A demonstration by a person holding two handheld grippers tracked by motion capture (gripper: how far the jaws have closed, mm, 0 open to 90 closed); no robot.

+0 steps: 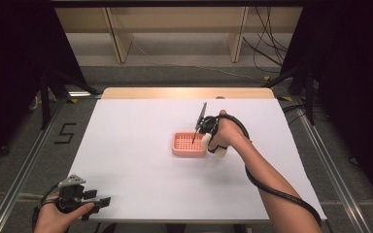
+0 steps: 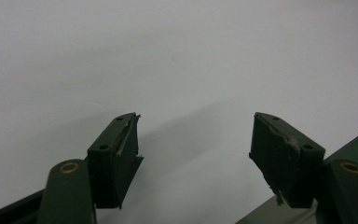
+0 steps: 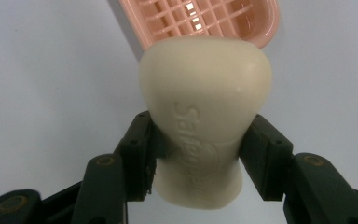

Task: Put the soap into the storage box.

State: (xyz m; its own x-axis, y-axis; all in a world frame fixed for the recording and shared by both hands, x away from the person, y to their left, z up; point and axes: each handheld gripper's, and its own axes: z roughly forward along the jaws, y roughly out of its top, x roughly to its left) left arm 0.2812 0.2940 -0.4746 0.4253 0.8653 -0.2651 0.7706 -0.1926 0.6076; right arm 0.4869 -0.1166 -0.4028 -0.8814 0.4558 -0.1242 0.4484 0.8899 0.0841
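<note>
1. Right gripper (image 3: 200,154): jaws clamped on a cream soap bar (image 3: 204,116), one pad on each narrow side of the bar's waist; embossed lettering faces the right gripper view's camera, partly readable ("Safegu…").
2. Soap bar held off the table, its wider end pointing toward the pink soap dish (image 3: 205,18); in the right gripper view the bar overlaps the dish's near rim, contact with the dish cannot be told.
3. High view: right gripper (image 1: 205,141) sits at the right edge of the soap dish (image 1: 188,144), soap bar (image 1: 206,141) just beside the dish's right rim, person's right hand (image 1: 226,133) right of the dish, black cable trailing along the forearm.
4. Soap dish: pink, rectangular with rounded corners, grid-slotted floor, lying flat on the white table (image 1: 141,160), roughly mid-table, nothing seen lying in it.
5. Thin dark rod (image 1: 200,119) rises from the right gripper, slanting over the dish's far right corner.
6. Left gripper (image 1: 97,203): well apart from the dish, toward the table's near left corner, held in the person's left hand (image 1: 58,216), grey three-cornered plate on top.
7. Left gripper view: left gripper (image 2: 196,144) jaws spread wide, nothing between them, bare white table (image 2: 177,56) beneath.
</note>
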